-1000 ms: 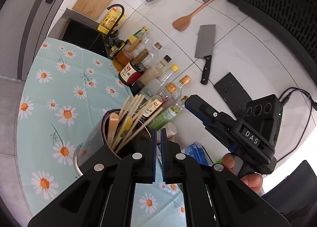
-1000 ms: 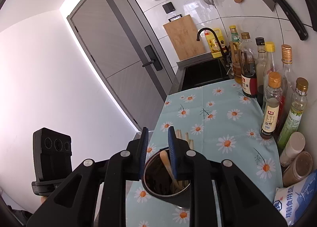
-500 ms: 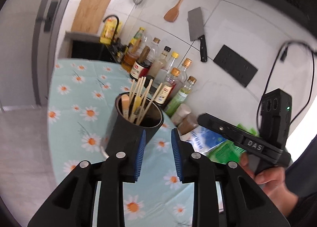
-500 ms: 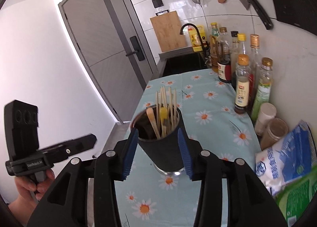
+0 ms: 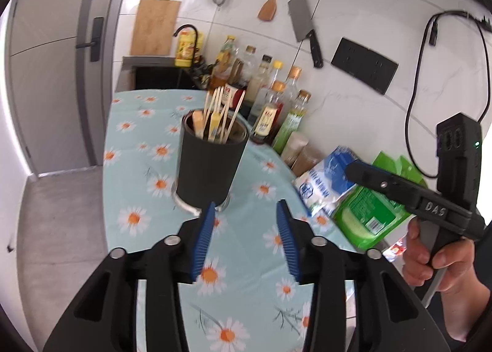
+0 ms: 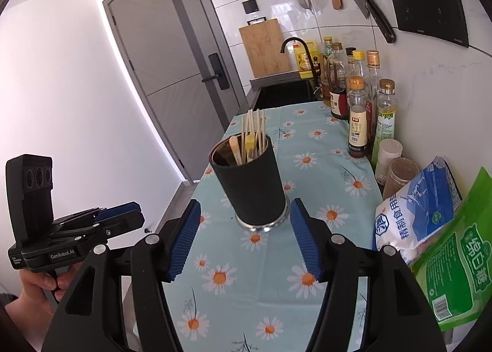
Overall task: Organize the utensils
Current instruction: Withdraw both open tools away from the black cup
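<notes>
Both sets of fingers, left gripper (image 5: 246,239) and right gripper (image 6: 244,238), are opening, empty, short of the utensil holder (image 6: 250,186).

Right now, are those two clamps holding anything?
No. The left hand-held gripper and right hand-held gripper are both empty, jaws opening, short of the black cylindrical utensil holder.

Each hand-held tool is matte black plastic with two angular arms, silver screws at the joints and ribbed blue pads. The left tool (image 5: 244,236) reads "GenRobot.AI" in white; the right tool (image 6: 244,239) reads "DAS". Each carries a boxy three-lens black block.
</notes>
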The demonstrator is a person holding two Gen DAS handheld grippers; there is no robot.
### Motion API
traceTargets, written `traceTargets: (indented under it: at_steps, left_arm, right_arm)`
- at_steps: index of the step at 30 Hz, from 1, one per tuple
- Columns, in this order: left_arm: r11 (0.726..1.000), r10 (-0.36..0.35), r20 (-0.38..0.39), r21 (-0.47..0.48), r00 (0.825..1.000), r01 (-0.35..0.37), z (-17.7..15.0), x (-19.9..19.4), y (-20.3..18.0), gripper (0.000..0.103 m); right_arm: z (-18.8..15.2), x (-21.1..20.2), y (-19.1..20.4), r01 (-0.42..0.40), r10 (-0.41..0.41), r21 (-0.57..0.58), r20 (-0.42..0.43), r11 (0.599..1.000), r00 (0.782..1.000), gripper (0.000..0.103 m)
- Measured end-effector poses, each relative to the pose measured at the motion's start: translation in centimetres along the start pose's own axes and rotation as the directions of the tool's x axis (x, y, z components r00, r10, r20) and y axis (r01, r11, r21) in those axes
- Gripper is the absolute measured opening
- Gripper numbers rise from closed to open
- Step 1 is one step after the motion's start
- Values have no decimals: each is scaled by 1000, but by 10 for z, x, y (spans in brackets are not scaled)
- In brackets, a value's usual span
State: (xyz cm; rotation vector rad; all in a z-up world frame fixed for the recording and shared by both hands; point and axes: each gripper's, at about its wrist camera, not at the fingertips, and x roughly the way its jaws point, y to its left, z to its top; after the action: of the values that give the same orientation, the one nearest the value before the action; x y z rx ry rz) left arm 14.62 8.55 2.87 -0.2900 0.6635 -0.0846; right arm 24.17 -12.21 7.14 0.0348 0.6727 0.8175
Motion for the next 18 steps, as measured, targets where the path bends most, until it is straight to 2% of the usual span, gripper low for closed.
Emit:
traceTargets:
  at_steps: [6,8,9,11,15,18]
  left_arm:
    - [996,86,-16,-6,996,-87,-29,-16,-15,45]
    - [993,114,-13,-7,993,-114,-39,-22,-20,54]
    - [992,127,-17,-11,992,-127,-42,-24,-22,54]
    - [990,134,-25,-31,991,-135,-51,-30,-26,55]
    - [988,153,-23,-12,988,-154,-63,-38,-37,56]
    - [988,152,-25,-18,988,-152,-68,-42,-41,64]
  right_arm:
    - [-26,-21,4,-35,34,-42,-18,999,999,72]
    - [-35,-29,8,-38,38,-69,-11,997,999,75]
    - [-38,-31,8,-40,39,-68,-15,997,999,78]
    - [-45,-36,8,-64,63,-49,-33,997,997,80]
    - [-60,-47,13,-68,66,-76,-35,995,997,87]
    - [-69,-53,13,-58,56,-66,-35,996,998,93]
